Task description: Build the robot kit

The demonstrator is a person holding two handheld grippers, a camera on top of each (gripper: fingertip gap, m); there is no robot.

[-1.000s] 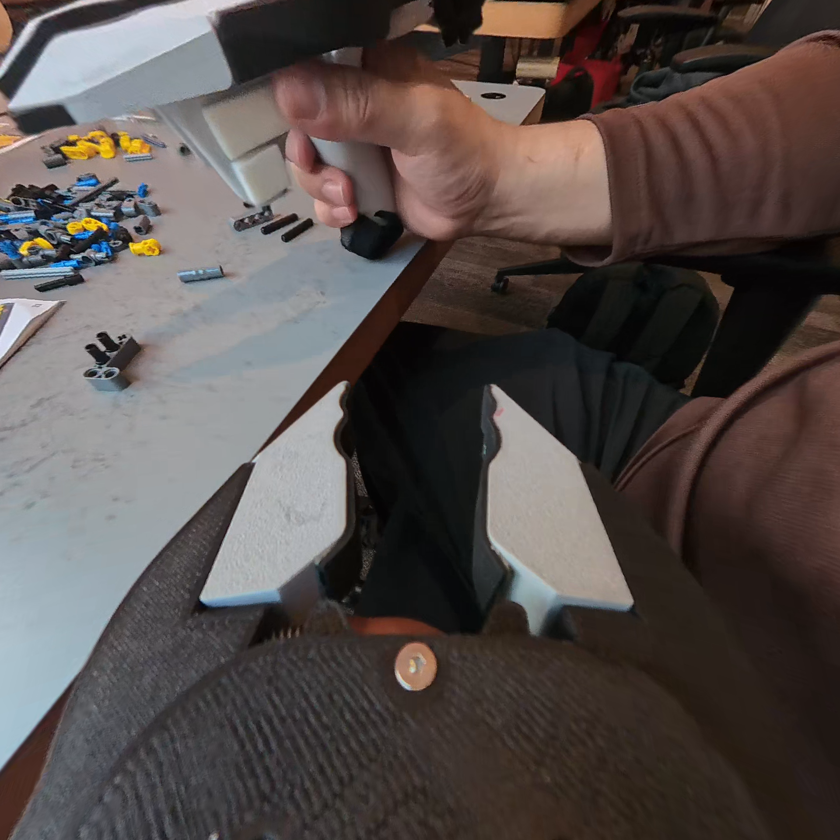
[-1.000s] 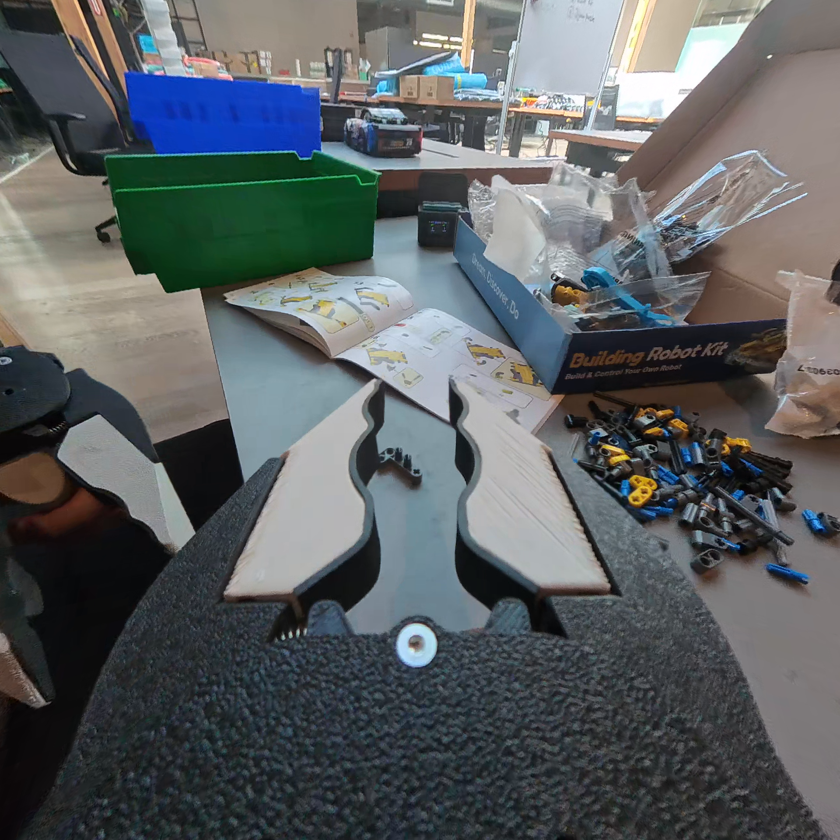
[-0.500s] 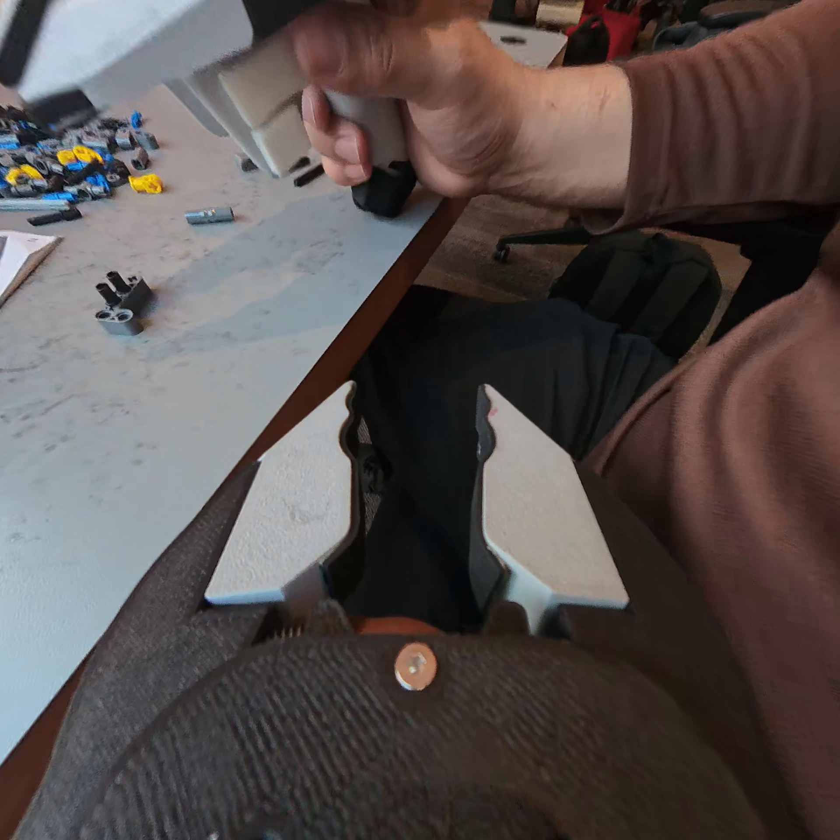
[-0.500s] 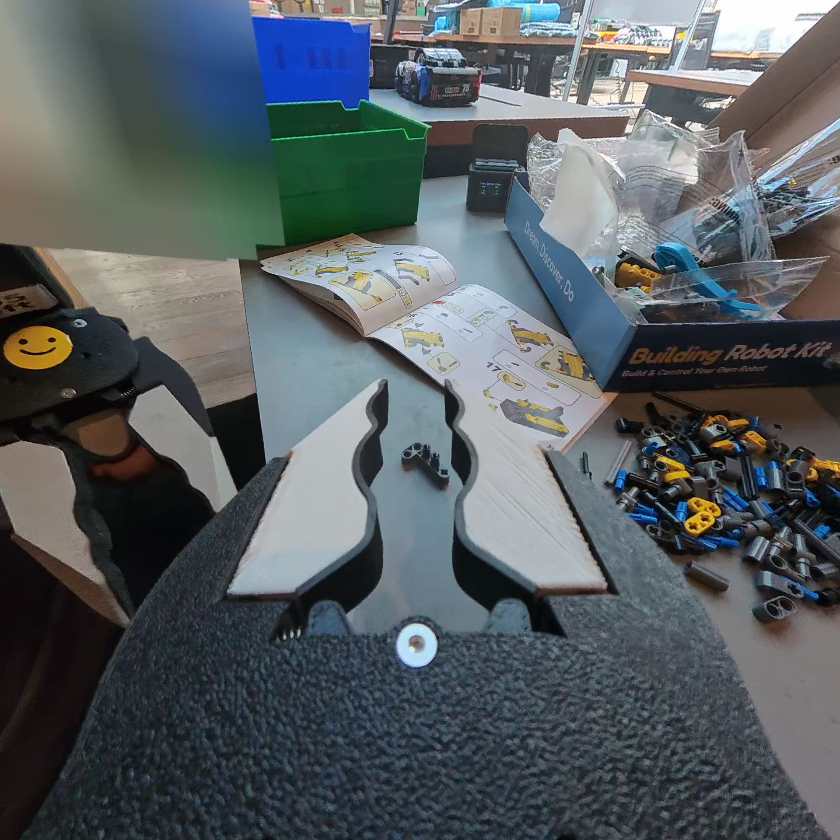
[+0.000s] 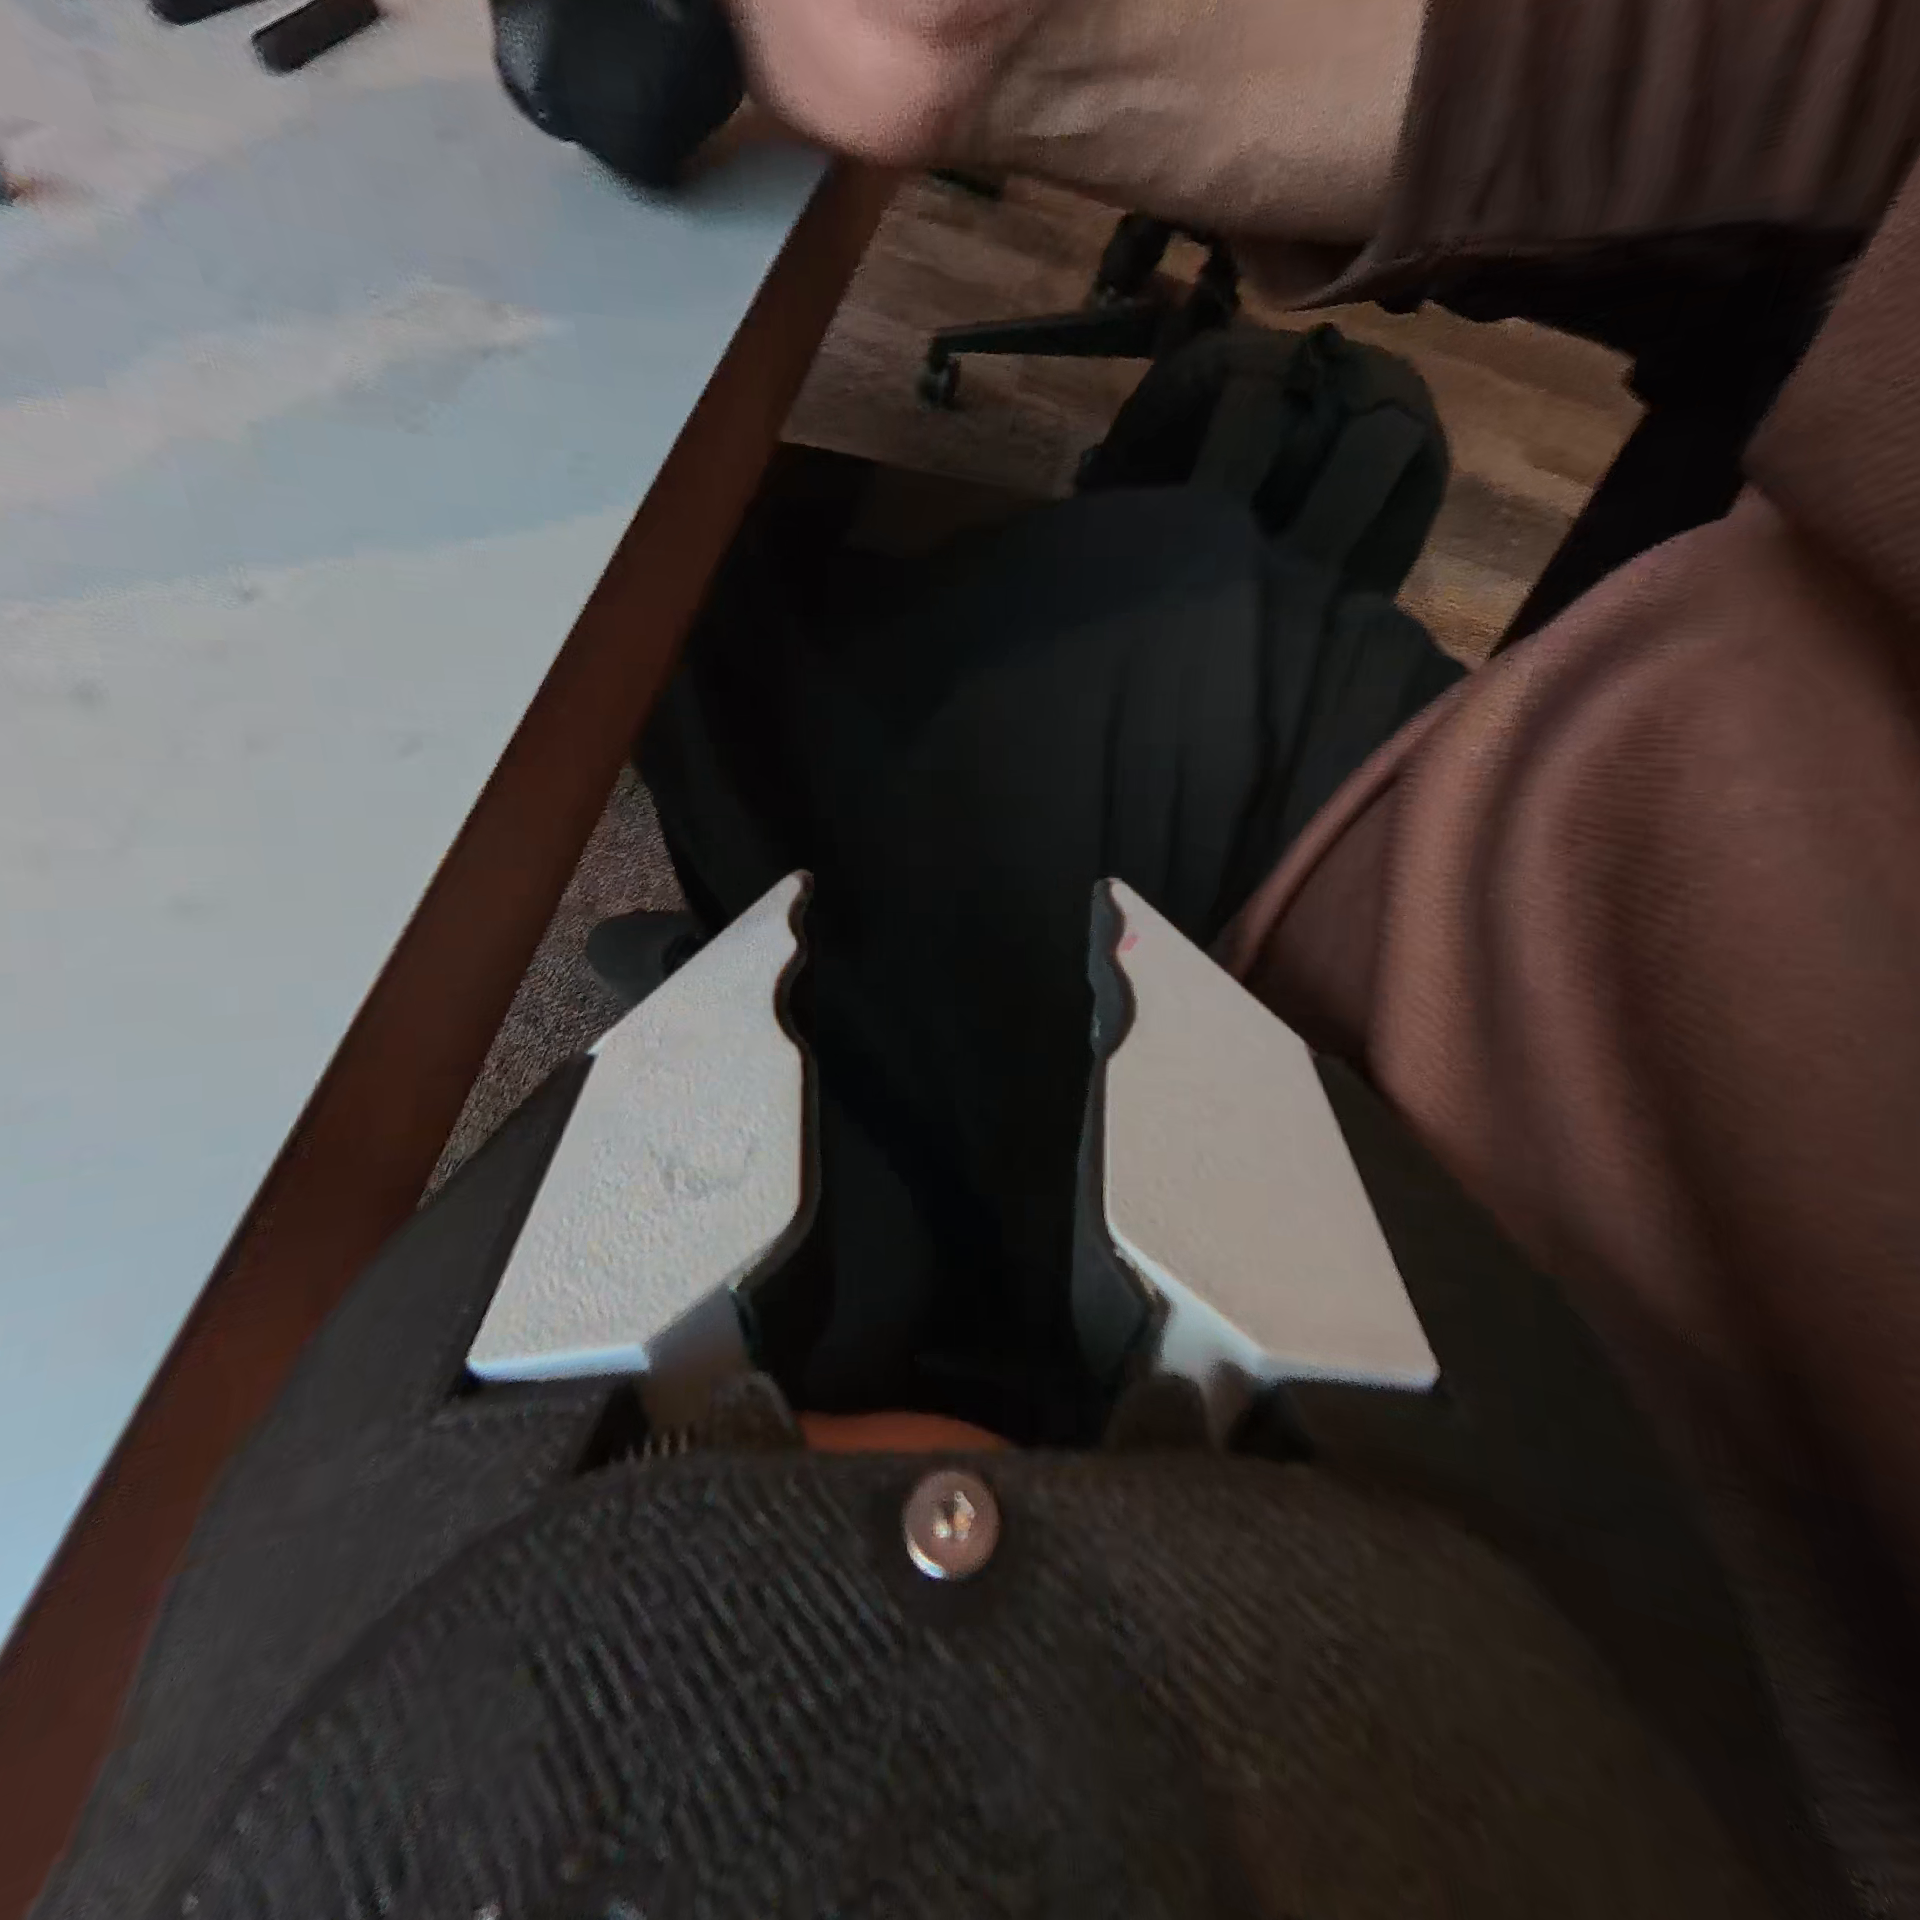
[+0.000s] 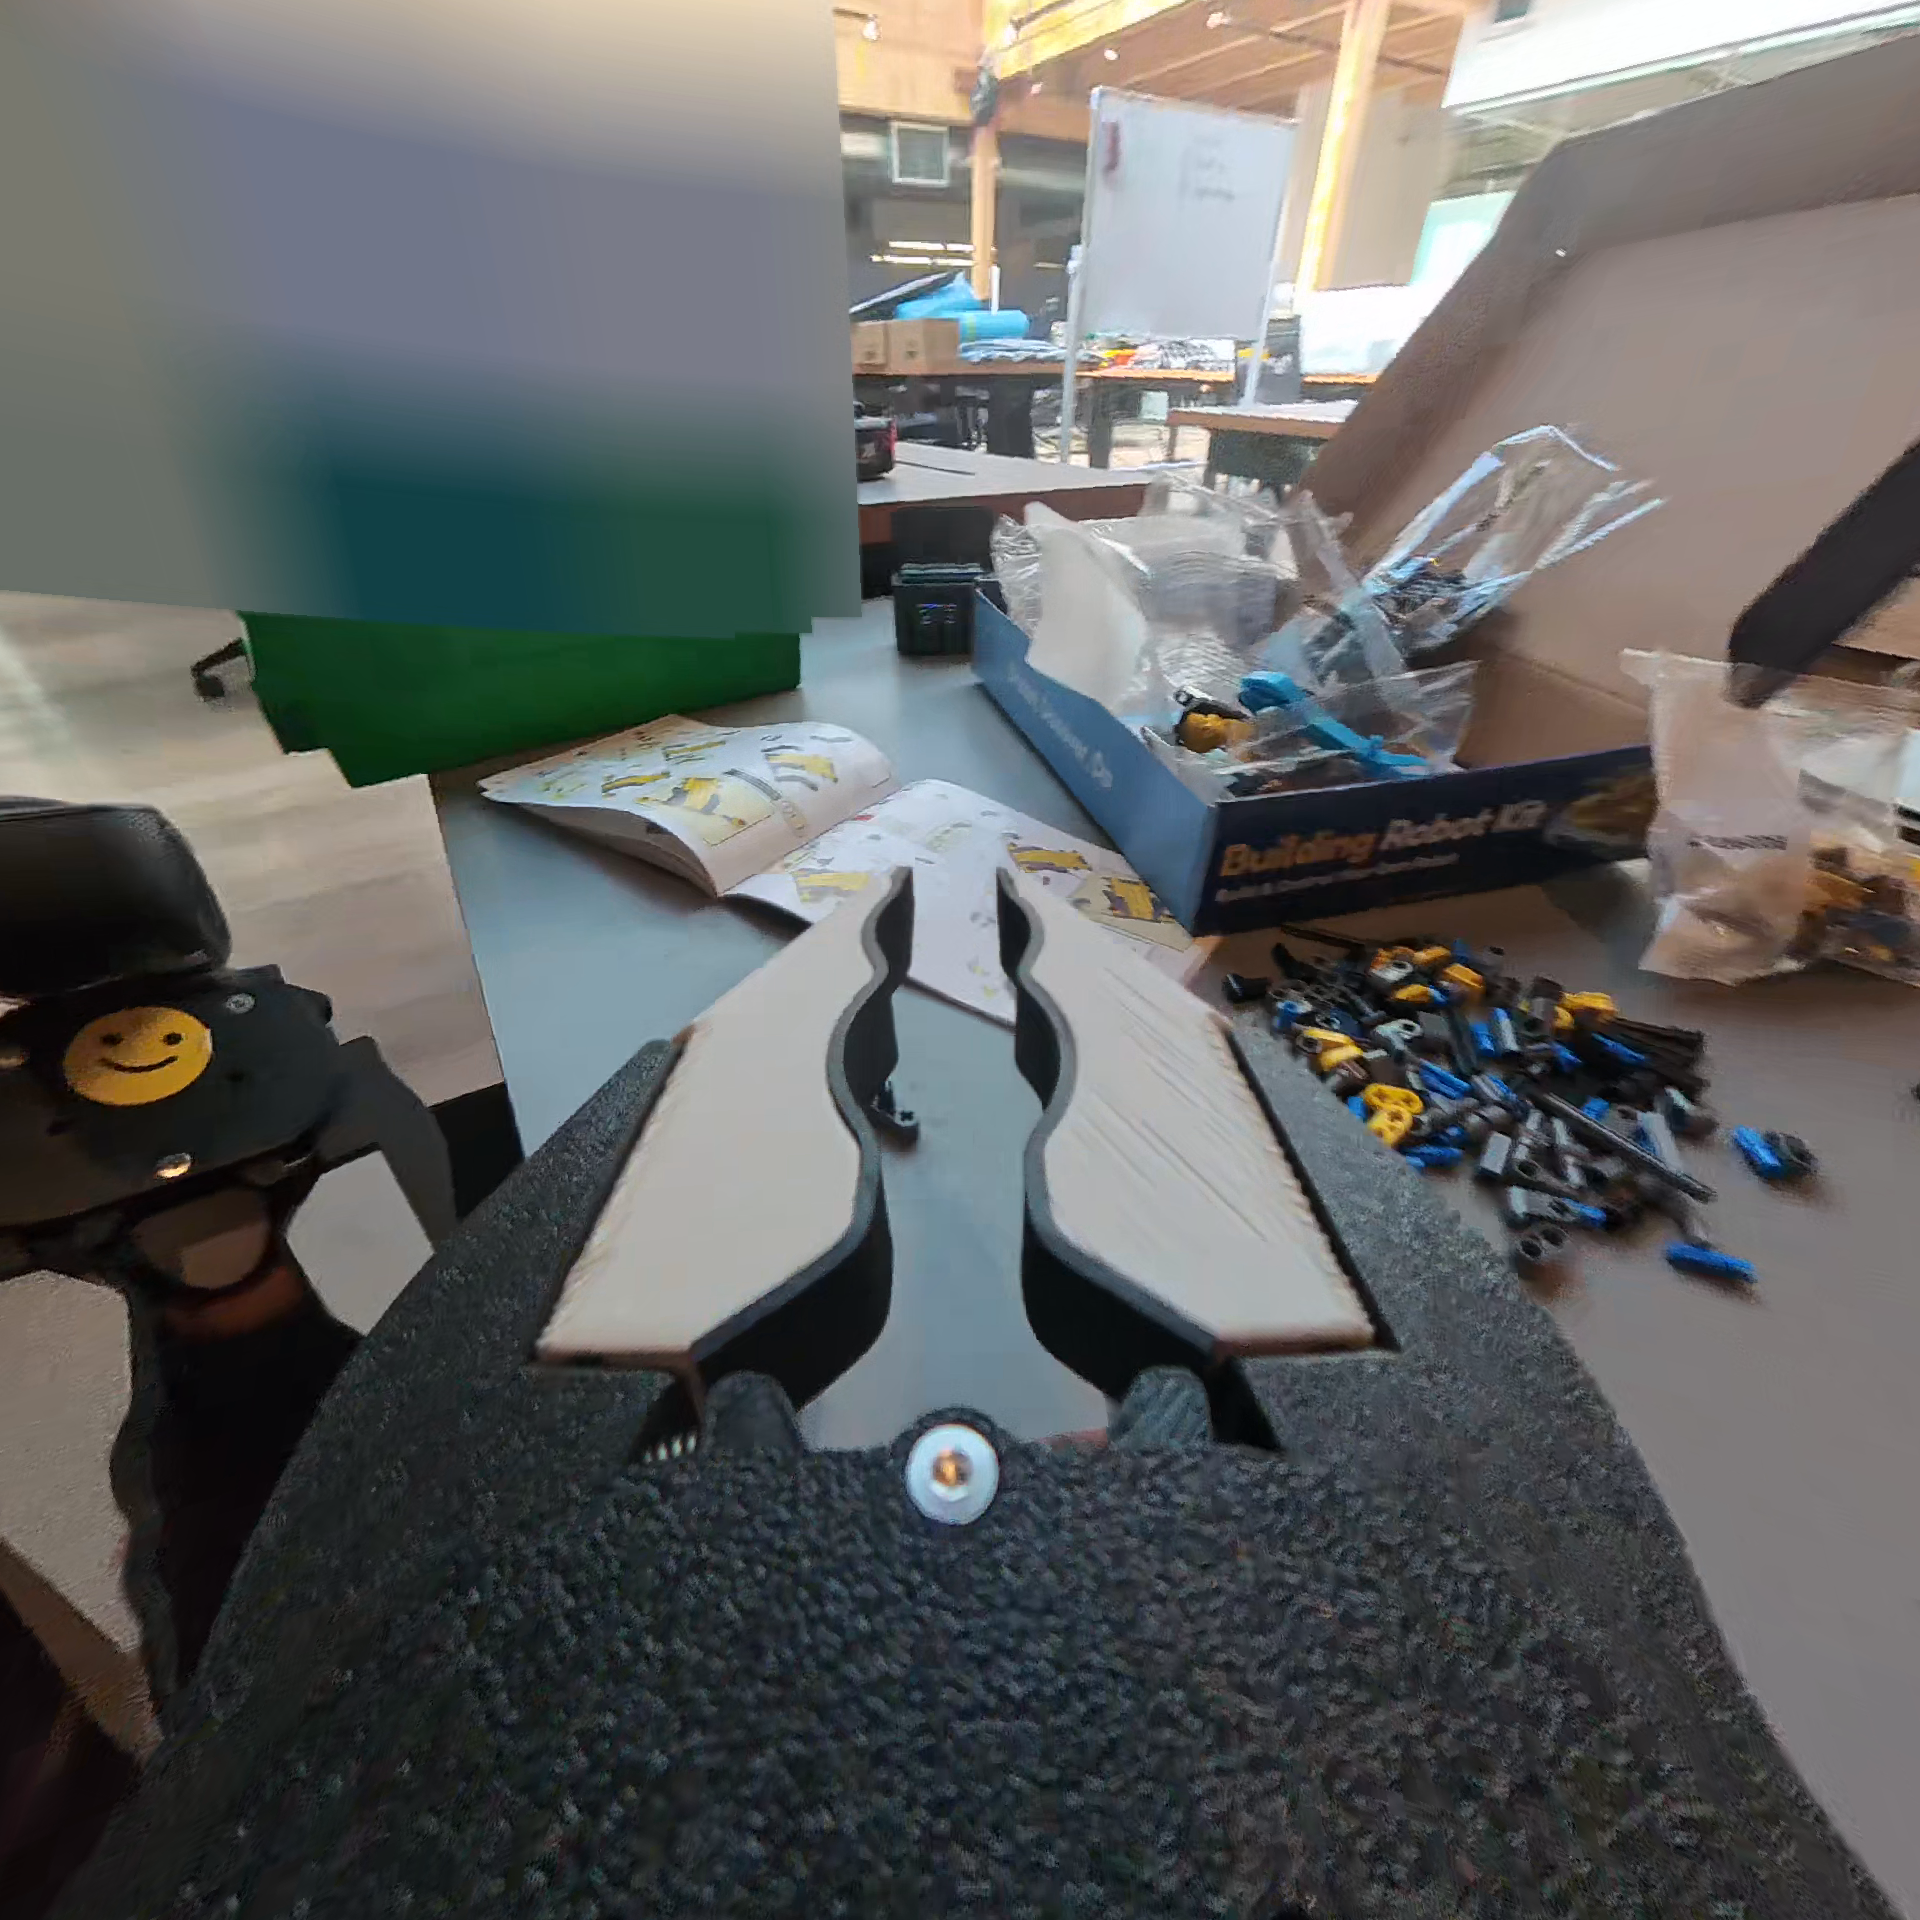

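Right tool point(image 6: 954, 914) hovers low over the grey desk point(image 6: 623, 935), released, nothing held. A small black connector piece point(image 6: 896, 1117) lies on the desk between its fingers, hard against the left one and partly hidden; its long axis is unclear. Left tool point(image 5: 951, 914) is off the desk edge over dark trousers point(image 5: 987, 727), spread and empty, well apart from the piece. Loose parts pile point(image 6: 1496, 1081) lies to the right.

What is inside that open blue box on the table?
The blue box holds crumpled clear plastic bags with blue and yellow parts showing. Whatever lies beneath the bags is hidden.
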